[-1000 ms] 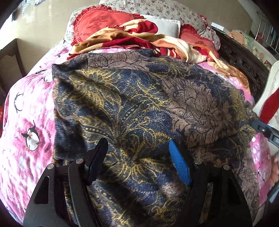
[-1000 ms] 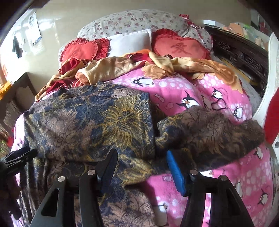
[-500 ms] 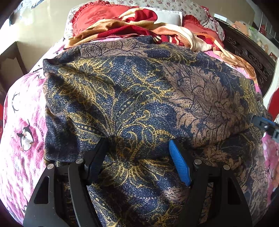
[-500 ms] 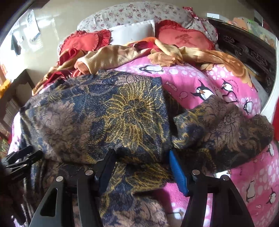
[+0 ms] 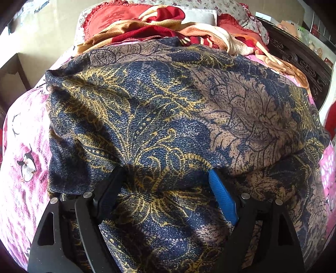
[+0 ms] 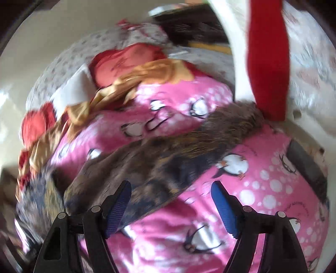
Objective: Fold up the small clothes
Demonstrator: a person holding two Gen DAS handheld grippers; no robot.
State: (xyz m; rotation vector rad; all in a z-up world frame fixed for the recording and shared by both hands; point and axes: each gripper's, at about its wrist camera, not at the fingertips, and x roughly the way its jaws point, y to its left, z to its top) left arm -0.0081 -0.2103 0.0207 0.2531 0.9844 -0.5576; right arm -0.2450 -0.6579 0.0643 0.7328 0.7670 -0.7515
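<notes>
One dark flowery cloth [image 5: 159, 117] of blue, gold and brown lies on the bed. One pink penguin blanket [image 5: 23, 151] covers the bed under it. Two red frilly cushions [image 5: 109, 19] sit at the head end, with one white pillow [image 5: 199, 15] between them. One crumpled red-and-orange blanket [image 5: 151, 29] lies there too.

A large blue, gold and brown floral-patterned garment [image 5: 168, 126] lies spread over a pink fleece blanket printed with penguins [image 5: 23, 163]. The left gripper [image 5: 168, 178], with one black finger and one blue-padded finger [image 5: 223, 199], has its jaws opening; cloth fills the gap between them, folded edge draped over both tips. Beyond the garment sit a rumpled red and orange blanket [image 5: 159, 27] and a red frilled cushion [image 5: 105, 19].
</notes>
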